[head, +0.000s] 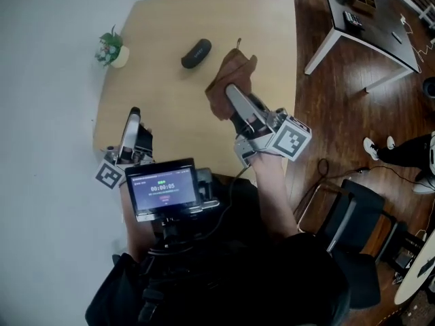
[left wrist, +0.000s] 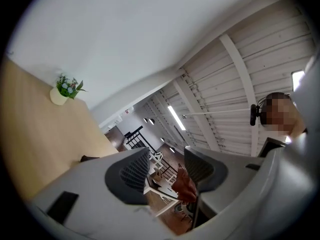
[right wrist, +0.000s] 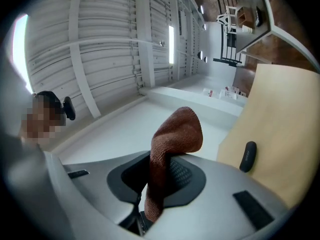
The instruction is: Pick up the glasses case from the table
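The black glasses case [head: 196,53] lies on the far middle of the light wooden table [head: 170,19], with nothing touching it. It also shows in the right gripper view, where the case [right wrist: 247,156] is off to the right of the jaws. My right gripper [head: 231,90] is raised over the table's right side, shut on a brown cloth [head: 232,73] that stands up from between its pads [right wrist: 182,174]. My left gripper [head: 132,124] hovers near the table's near left corner, shut and empty, tilted upward in its own view [left wrist: 165,174].
A small potted plant [head: 111,49] stands at the table's far left corner. A phone screen [head: 163,187] is mounted at my chest. A second table [head: 367,12] with small items is at the back right. A black chair [head: 353,216] and a person's shoes [head: 377,148] are on the floor.
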The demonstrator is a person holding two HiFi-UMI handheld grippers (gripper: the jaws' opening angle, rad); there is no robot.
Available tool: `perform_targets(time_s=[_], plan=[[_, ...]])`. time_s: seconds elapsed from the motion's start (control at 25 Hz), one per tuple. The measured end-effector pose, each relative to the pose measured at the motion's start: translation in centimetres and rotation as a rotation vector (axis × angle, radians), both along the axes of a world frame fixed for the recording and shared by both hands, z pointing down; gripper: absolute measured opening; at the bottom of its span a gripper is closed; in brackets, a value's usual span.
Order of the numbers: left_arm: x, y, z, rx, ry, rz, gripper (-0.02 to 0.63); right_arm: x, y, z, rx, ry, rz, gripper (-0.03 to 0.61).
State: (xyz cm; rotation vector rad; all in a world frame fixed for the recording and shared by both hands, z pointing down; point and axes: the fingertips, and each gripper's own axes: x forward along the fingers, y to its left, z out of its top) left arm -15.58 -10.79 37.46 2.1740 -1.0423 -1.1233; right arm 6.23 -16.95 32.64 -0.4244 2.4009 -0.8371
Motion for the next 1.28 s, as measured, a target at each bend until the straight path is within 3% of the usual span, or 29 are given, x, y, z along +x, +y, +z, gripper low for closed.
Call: perform_targets(time_s=[0.48, 0.56, 0.64, 0.72, 1.04, 1.28], plan=[[3.6, -3.4, -2.2, 0.059, -0.126, 0.156, 0.209, 3.7, 0.4, -1.7, 0.035, -0.037, 0.161, 0.060], [3.4, -3.2, -0.9, 0.011, -0.143, 0.145, 0.209, 3.2, 0.5, 0.0, -0.021, -0.026, 0.145, 0.060], [2.4, 0.2, 1.8, -0.127, -0.165, 0.091, 0.209, 1.9, 2.6, 3.1, -0.159, -0.001, 0.082, 0.060], [1.6, 0.6, 3.1, -0.203, -0.202, 0.067, 0.209, 1.2, 2.8, 4.3, -0.231, 0.007, 0.059, 0.060], [4.2, -4.8, 2.6, -0.219, -0.409, 0.197, 0.230, 2.6, 2.9, 1.6, -0.251, 0.069, 0.187, 0.060], [7.1, -6.2, 5.9, -0.261, -0.535, 0.284, 0.332, 2.9, 3.4, 1.8, -0.264, 0.115, 0.221, 0.060]])
